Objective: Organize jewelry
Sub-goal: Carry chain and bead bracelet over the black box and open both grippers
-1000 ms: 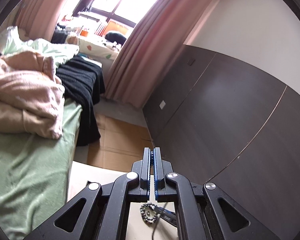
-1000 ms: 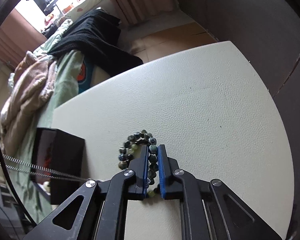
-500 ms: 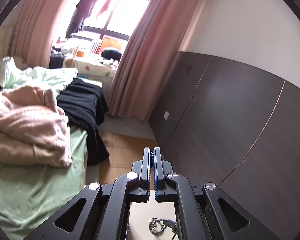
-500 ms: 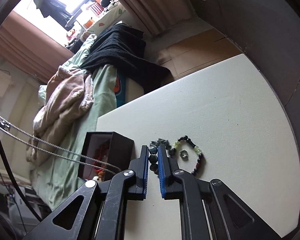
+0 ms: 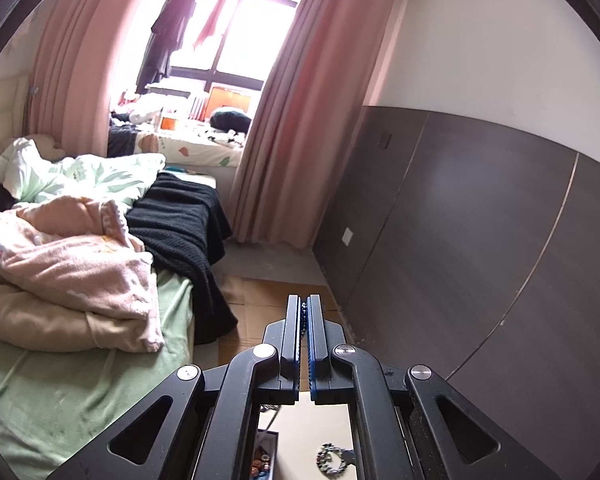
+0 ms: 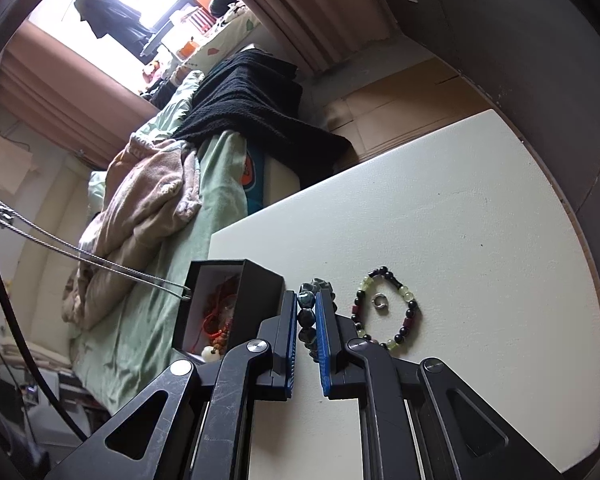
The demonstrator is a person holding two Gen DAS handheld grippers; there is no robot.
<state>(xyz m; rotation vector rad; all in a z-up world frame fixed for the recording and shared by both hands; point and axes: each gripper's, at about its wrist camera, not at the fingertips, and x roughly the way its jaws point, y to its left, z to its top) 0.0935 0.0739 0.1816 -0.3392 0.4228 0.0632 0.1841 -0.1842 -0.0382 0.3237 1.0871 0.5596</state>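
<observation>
1. Nearest to me, the right gripper (image 6: 307, 320) had its fingers clamped on a dark green bead bracelet (image 6: 306, 318), the beads stacked in the narrow gap between the blue pads and lifted off the white table (image 6: 480, 200).

2. Just at ten o'clock from those fingertips stood the open black box (image 6: 236, 308), with red and orange pieces and a pale bead already lying inside on its white lining.

3. At about two o'clock from the tips, a second bracelet (image 6: 388, 308) of black and pale green beads lay flat on the table, with a small silver ring (image 6: 379, 301) resting inside its loop.

4. I judged the step to be carrying the green bracelet to the box. The next move would call for swinging it leftward over the box's opening, clearing the near wall, then letting the fingers part.

5. The left gripper (image 5: 304, 312) was raised and aimed across the room; its pads stood nearly together, with what looked like a thin chain (image 5: 303, 316) between them, though I could not tell for sure.

6. Only the right view showed a silver chain (image 6: 100, 256) running from the upper left down to the box rim.

7. Only the left view showed, beyond its fingers at eleven o'clock, the bed (image 5: 80, 240) and the window (image 5: 220, 40).
</observation>
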